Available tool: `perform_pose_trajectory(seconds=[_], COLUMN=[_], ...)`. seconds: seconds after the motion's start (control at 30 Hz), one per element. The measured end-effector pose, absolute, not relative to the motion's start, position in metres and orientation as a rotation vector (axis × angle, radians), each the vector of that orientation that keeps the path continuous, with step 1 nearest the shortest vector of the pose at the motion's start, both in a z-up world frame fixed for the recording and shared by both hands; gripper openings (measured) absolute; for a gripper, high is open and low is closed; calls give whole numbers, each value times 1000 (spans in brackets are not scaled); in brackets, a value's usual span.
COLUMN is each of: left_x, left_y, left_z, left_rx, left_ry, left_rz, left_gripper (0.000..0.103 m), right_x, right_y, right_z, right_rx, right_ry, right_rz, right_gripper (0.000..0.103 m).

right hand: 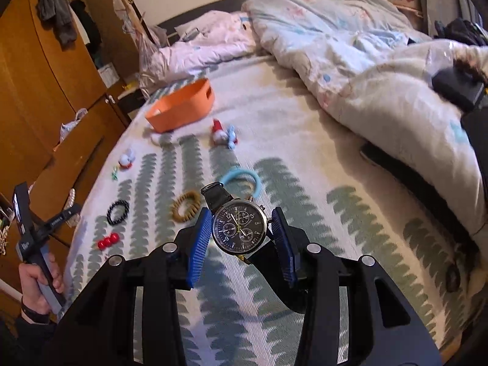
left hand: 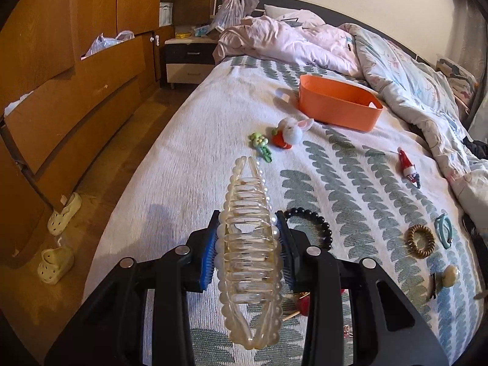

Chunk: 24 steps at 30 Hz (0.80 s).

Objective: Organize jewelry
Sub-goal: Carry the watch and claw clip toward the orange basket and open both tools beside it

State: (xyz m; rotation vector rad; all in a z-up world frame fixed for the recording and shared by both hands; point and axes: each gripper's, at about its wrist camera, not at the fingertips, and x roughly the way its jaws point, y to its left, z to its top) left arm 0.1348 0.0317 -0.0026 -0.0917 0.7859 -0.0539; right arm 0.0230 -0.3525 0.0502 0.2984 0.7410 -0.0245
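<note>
My left gripper (left hand: 247, 238) is shut on a long clear hair claw clip edged with pearls (left hand: 248, 253), held above the bed. My right gripper (right hand: 241, 228) is shut on a black-dialled wristwatch (right hand: 239, 227) with a black strap, also lifted off the bed. An orange bin (left hand: 338, 103) sits farther up the bed, also seen as the orange bin (right hand: 181, 106) from the right. On the bedspread lie a black bead bracelet (left hand: 314, 222), a brown spiral hair tie (left hand: 421, 241), a teal clip (left hand: 443, 231), a bunny clip (left hand: 289, 131), a green flower clip (left hand: 260, 145) and a Santa clip (left hand: 408, 166).
Rumpled quilts (left hand: 396, 61) cover the head and right side of the bed. Wooden wardrobes (left hand: 61, 61) and a nightstand (left hand: 186, 58) stand left, with small shoes (left hand: 64, 216) on the floor. A hand holding the left gripper's handle (right hand: 39, 280) shows at the right view's left edge. Red beads (right hand: 108, 241) lie nearby.
</note>
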Motion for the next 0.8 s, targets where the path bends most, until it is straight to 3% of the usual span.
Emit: perform_pose_trajectory(seconds=[0.47, 0.8], left_x=[175, 241], left_y=[24, 19], left_z=[37, 26], left_rx=[27, 32], left_ry=[703, 737], left_rz=[-50, -73], left_gripper=[36, 36], right_x=[134, 242], right_y=[-346, -339], right_z=[109, 95], right_rx=[232, 189], right_ry=[705, 751], right_rz=[19, 28], right_gripper=[42, 42])
